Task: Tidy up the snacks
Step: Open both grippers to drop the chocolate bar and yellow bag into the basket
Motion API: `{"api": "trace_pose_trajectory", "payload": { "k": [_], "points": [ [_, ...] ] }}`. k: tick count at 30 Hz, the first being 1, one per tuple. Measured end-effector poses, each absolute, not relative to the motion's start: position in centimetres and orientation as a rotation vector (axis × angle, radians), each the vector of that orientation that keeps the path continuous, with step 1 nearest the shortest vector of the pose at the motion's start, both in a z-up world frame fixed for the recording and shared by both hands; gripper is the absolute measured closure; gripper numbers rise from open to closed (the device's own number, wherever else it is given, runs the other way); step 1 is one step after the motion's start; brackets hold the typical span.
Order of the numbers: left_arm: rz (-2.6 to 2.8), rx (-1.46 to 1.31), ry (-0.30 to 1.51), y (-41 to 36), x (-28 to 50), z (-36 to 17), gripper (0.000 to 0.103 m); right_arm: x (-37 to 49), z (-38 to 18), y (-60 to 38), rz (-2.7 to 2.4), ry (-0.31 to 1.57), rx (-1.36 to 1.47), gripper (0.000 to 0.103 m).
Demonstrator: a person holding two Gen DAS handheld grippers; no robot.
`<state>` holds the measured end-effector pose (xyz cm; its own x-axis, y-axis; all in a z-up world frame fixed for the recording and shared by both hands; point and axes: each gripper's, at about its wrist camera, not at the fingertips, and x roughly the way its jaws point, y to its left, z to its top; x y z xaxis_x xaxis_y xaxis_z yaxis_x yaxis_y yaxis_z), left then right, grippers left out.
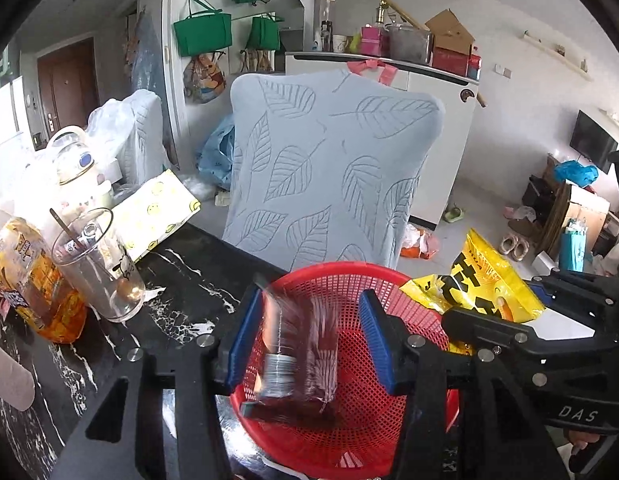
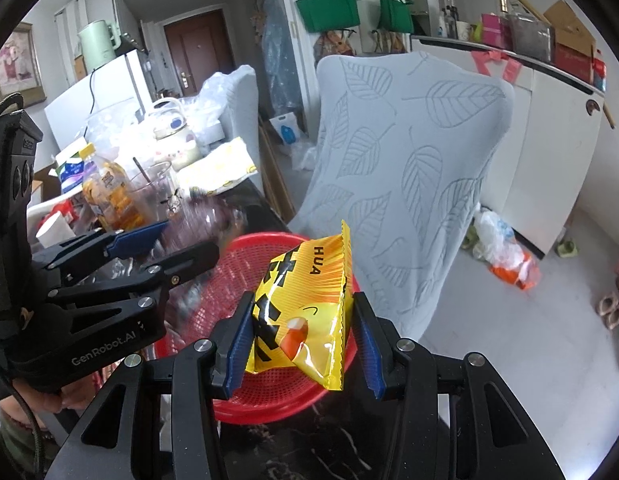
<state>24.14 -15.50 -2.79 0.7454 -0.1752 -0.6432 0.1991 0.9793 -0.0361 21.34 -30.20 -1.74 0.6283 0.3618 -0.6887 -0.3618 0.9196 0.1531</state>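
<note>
Black marble with white veins makes up the surface [image 1: 181, 280], which lies under both tongs. Beyond its far edge stands a chair [image 1: 329, 168] in a pale blue cover with a leaf pattern, and behind it a white cabinet [image 1: 437, 128] loaded with boxes. Green bags [image 1: 203, 32] hang on the far wall, and a brown door [image 1: 67, 84] shows far left.

On the left of the surface stand an orange drink bottle [image 1: 29, 280], a clear glass [image 1: 97, 264] with a spoon in it, and a yellow smiley-print box [image 1: 157, 208].

A red mesh basket [image 1: 389, 280] sits at the near edge, in front of the chair. The left tongs [image 1: 305, 340] hang over it with their blue pads apart, and a blurred dark red packet [image 1: 297, 356] lies loose between them, inside the basket. The right tongs [image 2: 303, 336] are clamped on a yellow snack bag [image 2: 309, 304], held above the basket's right side.
</note>
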Motion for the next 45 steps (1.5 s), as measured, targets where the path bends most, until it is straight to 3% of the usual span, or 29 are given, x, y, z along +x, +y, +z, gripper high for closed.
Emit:
{"api": "trace_pose_trajectory", "payload": {
  "k": [2,4,29,45],
  "points": [
    [-0.186,0.034,0.700,-15.4,24.2,-2.8,0.027,21.4,-1.8,-30.2,0.414,0.794,-0.001,0.057],
    [-0.167,0.027,0.683,-15.1,24.0,-2.6,0.021,21.5,-1.8,-30.1,0.413,0.796,-0.003,0.057],
    [-0.151,0.031,0.698,-14.8,23.6,-2.2,0.021,22.1,-2.5,-29.8,0.394,0.828,-0.009,0.055],
    [-0.161,-0.005,0.650,-14.4,19.9,0.8,0.021,19.3,0.7,-30.1,0.376,0.778,0.002,0.055]
  ]
}}
